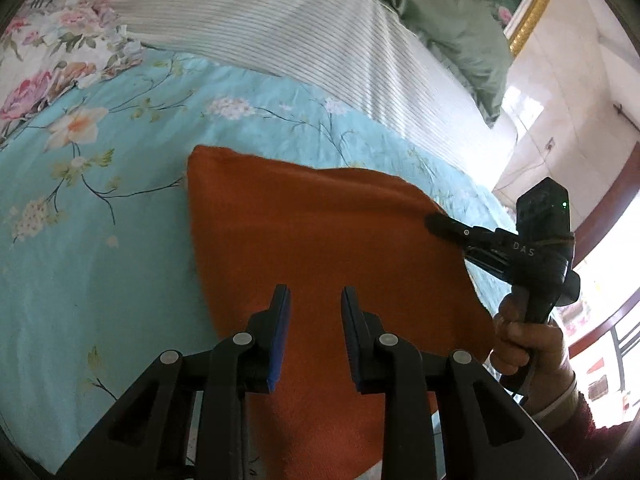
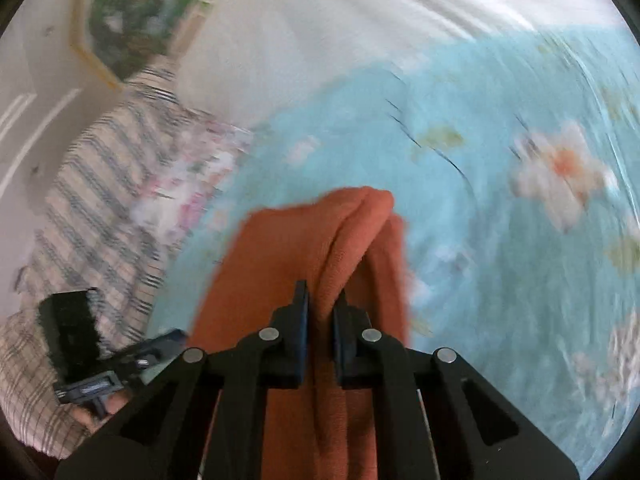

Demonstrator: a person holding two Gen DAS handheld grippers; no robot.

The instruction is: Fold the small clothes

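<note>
A rust-orange cloth (image 1: 320, 240) lies on a light-blue flowered bedsheet (image 1: 100, 240). My left gripper (image 1: 315, 296) is open above the cloth's near part, with nothing between its blue pads. My right gripper (image 1: 434, 222) reaches in from the right and touches the cloth's right edge. In the blurred right wrist view my right gripper (image 2: 322, 300) is shut on a raised fold of the orange cloth (image 2: 340, 240), which bunches up between the fingers. My left gripper (image 2: 172, 338) shows at the lower left of that view.
A striped white pillow (image 1: 300, 32) and a green cloth (image 1: 452, 20) lie at the far side of the bed. A flowered quilt (image 1: 48, 52) is at the far left. A gold-framed picture (image 1: 536, 12) hangs on the wall. A plaid blanket (image 2: 80, 220) lies left.
</note>
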